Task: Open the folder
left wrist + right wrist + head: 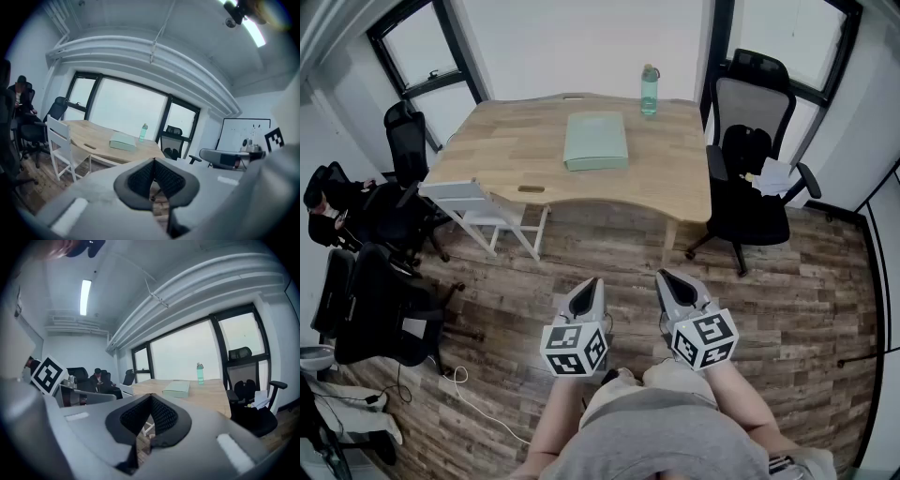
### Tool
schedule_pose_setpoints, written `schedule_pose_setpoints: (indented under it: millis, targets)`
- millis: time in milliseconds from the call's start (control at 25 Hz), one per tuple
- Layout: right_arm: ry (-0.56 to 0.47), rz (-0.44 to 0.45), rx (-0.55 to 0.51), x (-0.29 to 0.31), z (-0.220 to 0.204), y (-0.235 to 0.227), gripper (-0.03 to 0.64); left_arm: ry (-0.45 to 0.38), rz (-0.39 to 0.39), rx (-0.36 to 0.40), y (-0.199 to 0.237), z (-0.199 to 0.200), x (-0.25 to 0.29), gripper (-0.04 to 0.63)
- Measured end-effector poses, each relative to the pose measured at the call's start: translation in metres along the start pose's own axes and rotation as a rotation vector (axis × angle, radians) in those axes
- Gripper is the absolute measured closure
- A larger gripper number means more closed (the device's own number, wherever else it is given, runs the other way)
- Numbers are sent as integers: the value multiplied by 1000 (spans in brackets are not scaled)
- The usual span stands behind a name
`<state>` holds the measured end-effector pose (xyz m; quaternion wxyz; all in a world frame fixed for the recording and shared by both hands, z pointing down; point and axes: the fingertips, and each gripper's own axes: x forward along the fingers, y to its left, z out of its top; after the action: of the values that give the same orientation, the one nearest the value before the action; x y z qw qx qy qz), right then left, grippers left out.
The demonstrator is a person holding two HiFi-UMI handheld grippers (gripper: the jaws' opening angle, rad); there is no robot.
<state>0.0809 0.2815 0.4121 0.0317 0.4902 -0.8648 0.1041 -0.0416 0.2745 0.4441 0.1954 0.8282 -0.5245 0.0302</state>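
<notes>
A pale green folder (596,141) lies flat and closed on the wooden table (516,141), far ahead of me. It shows small in the left gripper view as the folder (123,141) and in the right gripper view as the folder (176,389). My left gripper (591,283) and right gripper (667,277) are held side by side over the plank floor, well short of the table. Both are shut with nothing between their pads, and both point roughly level toward the table.
A teal water bottle (649,90) stands at the table's far edge. A white chair (484,211) sits at the table's near left, a black office chair (752,164) at its right. Several black chairs and a seated person (333,202) are at the left wall.
</notes>
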Motion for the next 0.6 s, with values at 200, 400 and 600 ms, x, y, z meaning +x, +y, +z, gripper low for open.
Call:
schedule_pose_setpoints:
  millis: [200, 400, 600]
  targets:
    - [6, 2, -5, -6, -3, 9, 620, 8, -2, 8, -1, -6, -9, 591]
    - [10, 24, -17, -3, -3, 17, 620, 6, -5, 11, -1, -5, -12, 591]
    - [-12, 29, 14, 4, -1, 24, 620, 7, -5, 5, 7, -5, -14, 591]
